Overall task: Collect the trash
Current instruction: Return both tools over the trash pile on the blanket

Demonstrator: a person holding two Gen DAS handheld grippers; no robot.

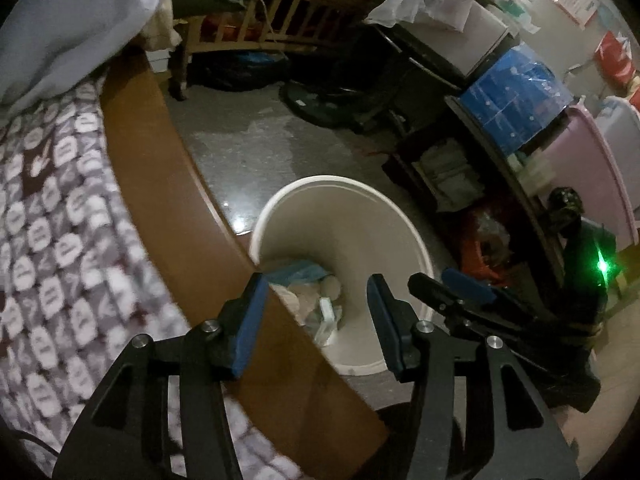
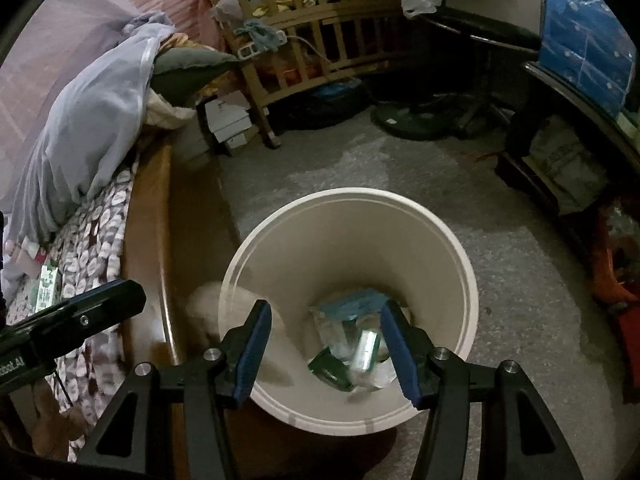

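Note:
A white round bin (image 2: 440, 240) stands on the floor beside the bed; it also shows in the left wrist view (image 1: 400, 216). Trash lies at its bottom: a blue wrapper (image 2: 352, 306), a green packet (image 2: 330, 368), a small box (image 2: 366, 346) and crumpled paper (image 1: 308, 296). My right gripper (image 2: 326, 312) is open and empty right above the bin's mouth. My left gripper (image 1: 316, 284) is open and empty over the bed's wooden edge (image 1: 160, 184), beside the bin. The right gripper's fingers (image 1: 468, 286) show at the bin's right rim. A green-white packet (image 2: 46, 286) lies on the patterned bedcover.
The bed with patterned cover (image 1: 52, 208) and a light blue net (image 2: 92, 128) fills the left. A wooden crib (image 2: 304, 36) stands behind. A fan base (image 2: 416, 120) sits on the floor. A dark shelf with a blue box (image 1: 516, 96) stands at the right.

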